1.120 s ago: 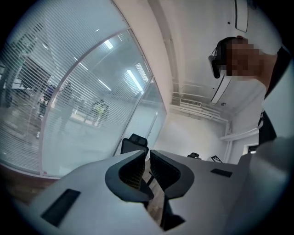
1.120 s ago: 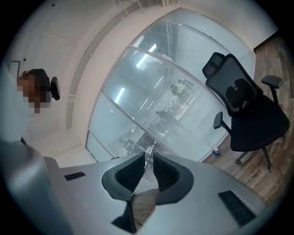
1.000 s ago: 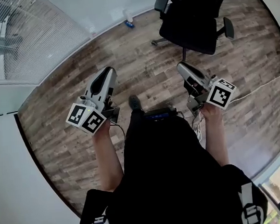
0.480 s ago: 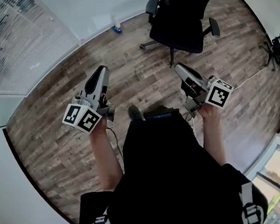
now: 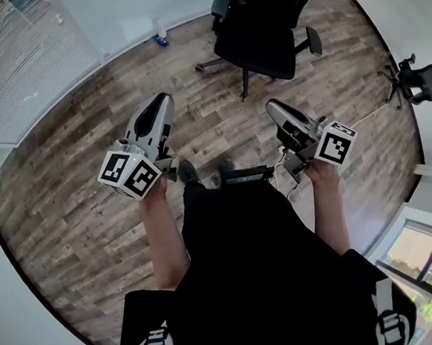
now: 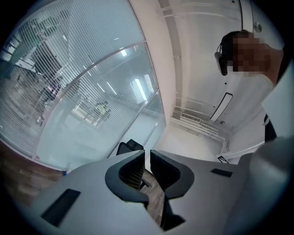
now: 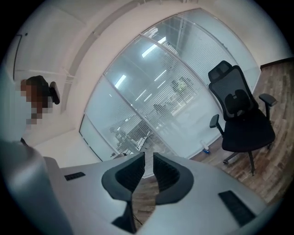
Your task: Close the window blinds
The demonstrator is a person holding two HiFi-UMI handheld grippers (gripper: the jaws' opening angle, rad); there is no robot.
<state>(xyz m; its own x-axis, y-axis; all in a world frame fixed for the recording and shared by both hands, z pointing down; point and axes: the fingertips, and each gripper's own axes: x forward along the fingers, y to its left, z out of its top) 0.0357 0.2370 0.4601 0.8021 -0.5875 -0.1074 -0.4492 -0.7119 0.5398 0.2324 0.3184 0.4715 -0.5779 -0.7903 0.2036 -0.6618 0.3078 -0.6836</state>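
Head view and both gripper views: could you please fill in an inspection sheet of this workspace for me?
Surface: wood-plank floor.
Job's things: window blinds at upper left, slats open enough to see through; neither gripper touches them.
Clutter: black office chair; second chair at the right edge; small blue thing at the floor's far edge.
Grippers: left gripper and right gripper, each with jaws a narrow gap apart and nothing between them.
Cables: pale cable lying across the floor on the right.
Surroundings: white wall; outside window with greenery, lower right.
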